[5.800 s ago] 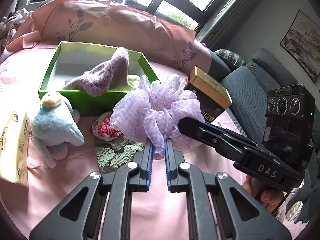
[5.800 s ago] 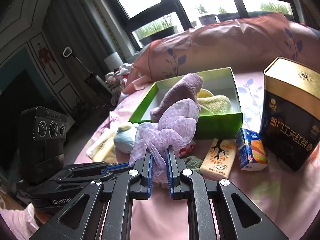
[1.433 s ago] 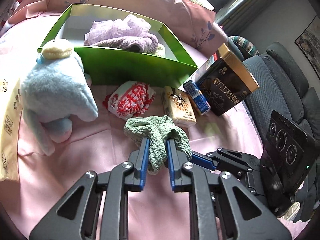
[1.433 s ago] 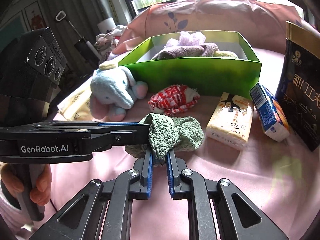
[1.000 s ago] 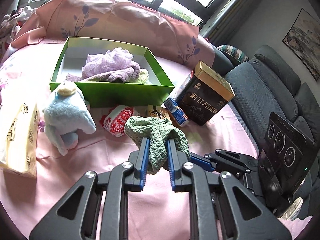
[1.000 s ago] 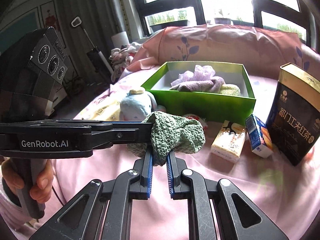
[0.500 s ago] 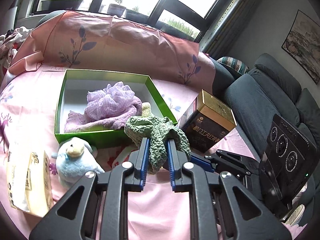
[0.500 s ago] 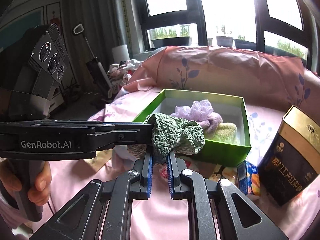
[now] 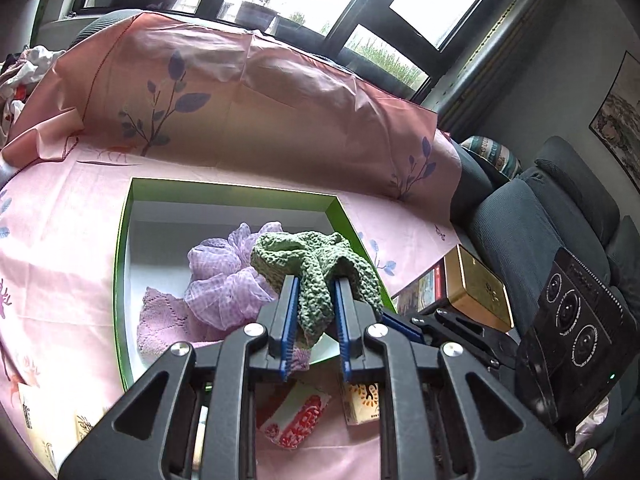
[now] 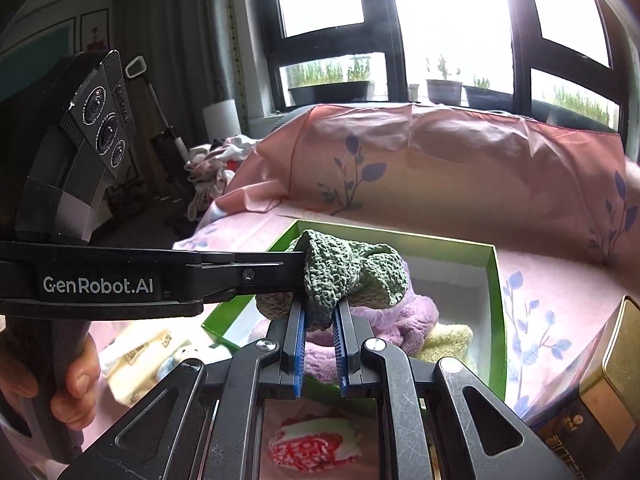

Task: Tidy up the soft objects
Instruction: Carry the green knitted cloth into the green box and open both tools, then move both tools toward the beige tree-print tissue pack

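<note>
Both grippers are shut on one green knitted cloth (image 9: 316, 268), held in the air above the near side of the green box (image 9: 122, 248). My left gripper (image 9: 314, 300) pinches it from below; my right gripper (image 10: 320, 312) does the same in its own view, where the cloth (image 10: 348, 272) bunches over the fingertips. The left gripper's arm crosses the right wrist view from the left. Inside the box lie a lilac mesh scrunchie (image 9: 224, 272), a purple knitted cloth (image 9: 160, 320) and a pale yellow cloth (image 10: 448, 340).
A red-and-white pouch (image 9: 296, 420), a small yellow carton (image 9: 360, 404), a dark tea tin with gold lid (image 9: 476, 292) and yellow packets (image 10: 140, 360) lie on the pink sheet around the box. A pink pillow (image 9: 240, 100) stands behind; a grey sofa (image 9: 540, 220) is right.
Both grippers have lifted the green cloth off the sheet and carried it forward, from beside the pouch to above the box. The lilac scrunchie, held earlier, now lies in the box.
</note>
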Available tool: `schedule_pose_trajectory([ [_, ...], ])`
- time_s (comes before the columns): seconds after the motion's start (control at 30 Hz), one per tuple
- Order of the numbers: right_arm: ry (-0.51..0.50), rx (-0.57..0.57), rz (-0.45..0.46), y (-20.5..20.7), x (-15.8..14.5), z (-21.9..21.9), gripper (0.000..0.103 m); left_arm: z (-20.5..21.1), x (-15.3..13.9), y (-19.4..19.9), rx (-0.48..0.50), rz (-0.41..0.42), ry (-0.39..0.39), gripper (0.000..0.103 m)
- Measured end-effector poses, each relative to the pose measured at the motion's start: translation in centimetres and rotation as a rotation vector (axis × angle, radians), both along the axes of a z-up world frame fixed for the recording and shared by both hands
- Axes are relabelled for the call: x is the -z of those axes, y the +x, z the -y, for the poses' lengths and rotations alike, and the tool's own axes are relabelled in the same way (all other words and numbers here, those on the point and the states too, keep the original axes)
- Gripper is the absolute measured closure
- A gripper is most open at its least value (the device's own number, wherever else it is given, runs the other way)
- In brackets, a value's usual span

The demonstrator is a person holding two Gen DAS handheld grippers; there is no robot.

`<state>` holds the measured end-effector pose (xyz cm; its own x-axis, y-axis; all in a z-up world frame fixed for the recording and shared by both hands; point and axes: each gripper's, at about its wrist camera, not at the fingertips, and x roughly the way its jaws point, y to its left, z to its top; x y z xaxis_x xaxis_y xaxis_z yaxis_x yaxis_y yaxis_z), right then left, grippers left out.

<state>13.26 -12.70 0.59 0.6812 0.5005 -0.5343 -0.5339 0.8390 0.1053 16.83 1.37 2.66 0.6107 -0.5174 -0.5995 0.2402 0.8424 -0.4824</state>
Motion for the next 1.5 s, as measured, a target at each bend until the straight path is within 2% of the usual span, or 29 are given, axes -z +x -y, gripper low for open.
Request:
schedule_pose_trajectory([
  [0.23,-0.030,0.023,-0.090,3.4,2.5,-0.4,0.089,-0.1,3.1,3.5,-0.026,-0.100,-0.012,0.088],
  [0.47,-0.052,0.052,-0.173,5.1,4.9,-0.3,0.089,0.1,5.9,5.0,-0.067,-0.201,0.032,0.088],
  [0.7,-0.089,0.074,-0.209,6.0,5.4,-0.5,0.089,0.3,6.4,5.3,-0.091,-0.242,0.053,0.085],
  [0.73,-0.097,0.075,-0.210,6.0,5.4,-0.5,0.089,0.4,6.4,5.3,-0.092,-0.243,0.058,0.082],
  [0.8,-0.116,0.082,-0.210,5.8,5.4,-0.4,0.089,0.7,6.3,5.1,-0.103,-0.245,0.085,0.068],
  [0.83,-0.124,0.088,-0.208,5.6,5.4,-0.3,0.088,0.7,6.3,5.0,-0.108,-0.240,0.100,0.057],
  [0.87,-0.130,0.091,-0.204,5.4,5.3,-0.1,0.087,0.8,6.2,4.9,-0.112,-0.236,0.111,0.045],
  [0.9,-0.133,0.095,-0.201,5.3,5.3,0.0,0.084,0.8,6.2,4.7,-0.112,-0.234,0.116,0.040],
  [0.93,-0.134,0.100,-0.197,5.1,5.2,0.2,0.076,0.9,6.1,4.6,-0.114,-0.233,0.118,0.034],
  [0.97,-0.138,0.109,-0.192,4.8,5.0,0.5,0.065,0.9,6.0,4.4,-0.117,-0.232,0.125,0.032],
  [1.03,-0.143,0.125,-0.174,4.3,4.5,0.9,0.052,1.0,5.6,4.1,-0.121,-0.223,0.149,0.027],
  [1.2,-0.125,0.146,-0.138,2.2,3.0,2.4,0.044,1.2,4.3,2.7,-0.132,-0.195,0.192,0.013],
  [1.27,-0.115,0.159,-0.127,1.3,2.7,3.0,0.033,1.5,3.8,2.0,-0.137,-0.175,0.220,0.001],
  [1.5,-0.075,0.173,-0.113,-1.6,1.4,4.6,0.032,2.1,2.4,-0.3,-0.148,-0.132,0.271,0.001],
])
